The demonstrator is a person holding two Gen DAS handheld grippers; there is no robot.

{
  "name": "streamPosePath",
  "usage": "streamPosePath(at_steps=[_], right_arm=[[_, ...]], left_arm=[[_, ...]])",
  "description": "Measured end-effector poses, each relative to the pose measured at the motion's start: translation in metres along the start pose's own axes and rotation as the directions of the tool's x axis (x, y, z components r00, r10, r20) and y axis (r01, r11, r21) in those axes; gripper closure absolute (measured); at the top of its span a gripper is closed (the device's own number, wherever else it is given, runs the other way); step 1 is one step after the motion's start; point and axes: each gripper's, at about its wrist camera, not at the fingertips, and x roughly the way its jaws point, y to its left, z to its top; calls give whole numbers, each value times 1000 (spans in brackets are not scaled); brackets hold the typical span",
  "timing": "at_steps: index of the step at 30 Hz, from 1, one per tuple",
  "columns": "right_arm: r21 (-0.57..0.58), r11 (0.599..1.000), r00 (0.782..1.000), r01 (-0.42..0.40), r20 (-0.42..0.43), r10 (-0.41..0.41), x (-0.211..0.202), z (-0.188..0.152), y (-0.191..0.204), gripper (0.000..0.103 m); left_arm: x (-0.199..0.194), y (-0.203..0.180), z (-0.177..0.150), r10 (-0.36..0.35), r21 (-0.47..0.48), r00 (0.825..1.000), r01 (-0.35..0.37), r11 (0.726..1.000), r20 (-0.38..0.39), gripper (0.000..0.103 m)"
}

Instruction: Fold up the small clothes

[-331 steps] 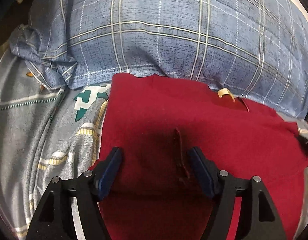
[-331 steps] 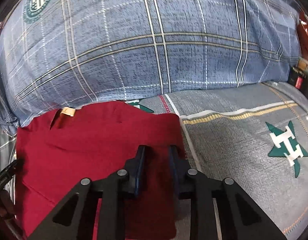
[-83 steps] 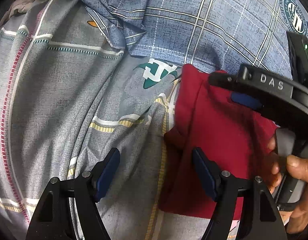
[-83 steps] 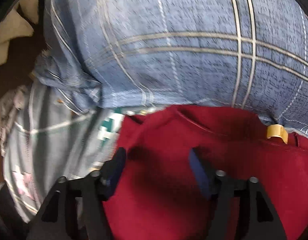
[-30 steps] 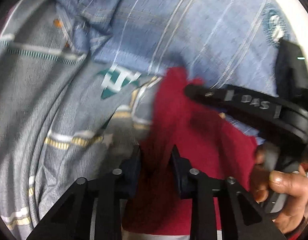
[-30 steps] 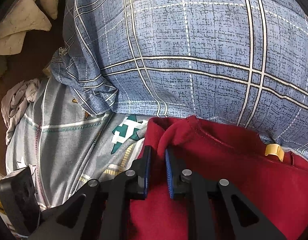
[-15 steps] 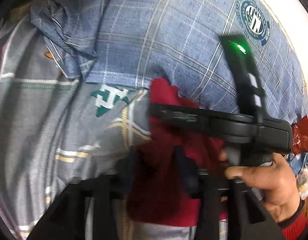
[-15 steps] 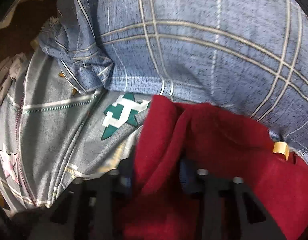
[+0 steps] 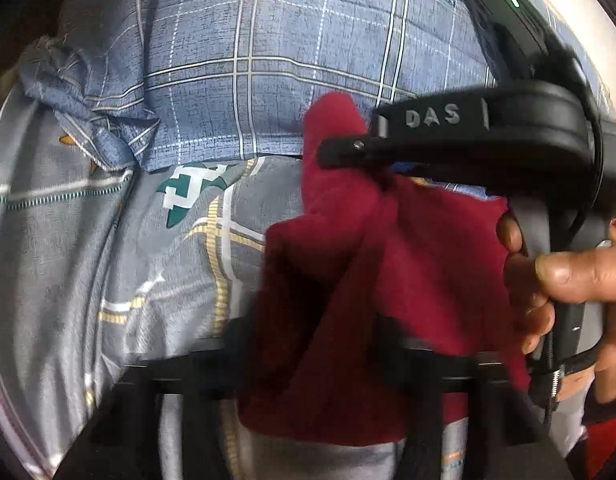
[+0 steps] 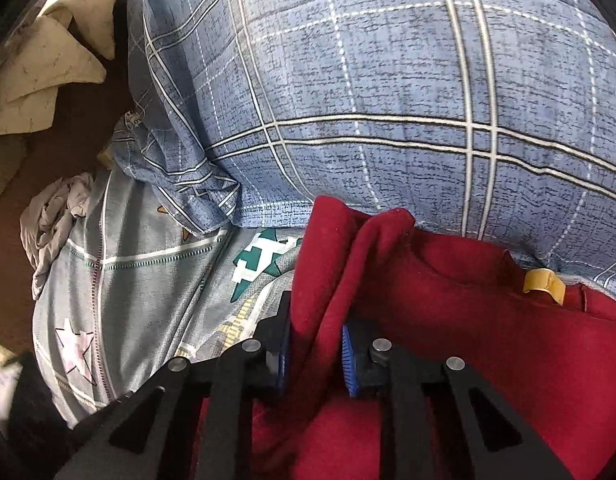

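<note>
1. Against the frame from a moment ago, my left gripper (image 9: 320,344) has just been closing its fingers again after a brief widening; the red garment (image 9: 372,264) sits between them, now draped over them and hiding the pads.
2. My right gripper (image 10: 314,350) has likewise just been closing; its blue pads (image 10: 350,360) press a raised fold of the red garment (image 10: 468,320), which stood looser between them a moment ago.
3. From the left wrist view the right gripper (image 9: 348,152) reaches in from the right, and the garment's corner stands higher than before, peaking just in front of the blue plaid pillow (image 9: 248,60).
4. The garment hangs lifted off the grey patterned bedsheet (image 9: 88,240), close against the pillow at the head edge of the bed.
5. Both grippers tilt downward toward the bed; a hand (image 9: 568,276) wraps the right gripper's handle, thumb on top.
</note>
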Motion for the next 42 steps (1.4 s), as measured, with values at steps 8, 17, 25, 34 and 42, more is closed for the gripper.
streamPosePath(at_steps=[8,17,25,34,42], right_arm=[[3,1000,998,-8,54,8,-53,-5,-19,86],[2,983,972,182,153,-180,-162,-33,-88,86],[203,935,951,290,49,-306,-151,-80,-191,86],[302,935,963,185,136,-234,-206,-115,-176,48],[338,933,986,122,64,-152,-167,-143,-151,65]], left_arm=[[-48,-50,0,-135,-8,987,136,991,86,85],[-37,-197,-8,-257,207,966,250,946,7,86],[24,-231,-33,-256,188,950,288,939,-179,69],[-68,-170,-45,-119,303,993,109,947,15,31],[-43,-154,-53,-51,195,998,59,979,-46,32]])
